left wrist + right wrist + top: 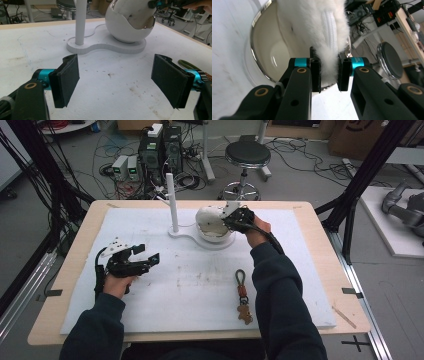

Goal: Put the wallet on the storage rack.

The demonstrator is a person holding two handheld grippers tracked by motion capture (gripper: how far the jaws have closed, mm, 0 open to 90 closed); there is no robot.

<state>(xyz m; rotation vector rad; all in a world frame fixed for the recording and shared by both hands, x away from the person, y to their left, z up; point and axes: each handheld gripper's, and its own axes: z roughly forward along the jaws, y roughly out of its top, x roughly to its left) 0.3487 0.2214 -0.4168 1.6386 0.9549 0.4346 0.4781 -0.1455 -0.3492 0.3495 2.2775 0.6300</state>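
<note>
A white egg-shaped bowl (pixel 210 225) with a shiny rim sits on a flat white base beside an upright white post (pixel 172 200). My right gripper (pixel 232 217) hovers at the bowl's rim, shut on a white fluffy pouch (pixel 312 25) with a white zipper, which hangs over the bowl's hollow (pixel 274 55). My left gripper (pixel 150 257) floats open above the left of the white mat, its pads (pixel 66 80) wide apart with nothing between them. It faces the bowl (pixel 125 27) and post (pixel 80 22). The right gripper (pixel 160 3) shows at the bowl's top.
A keychain (pixel 243 297) with a green loop and a small brown bear lies on the white mat (pixel 190 280) near the right forearm; its loop (pixel 187 64) shows beside my left gripper. Beyond the table stand a black stool (pixel 247 155) and computer boxes (pixel 160 150) among cables.
</note>
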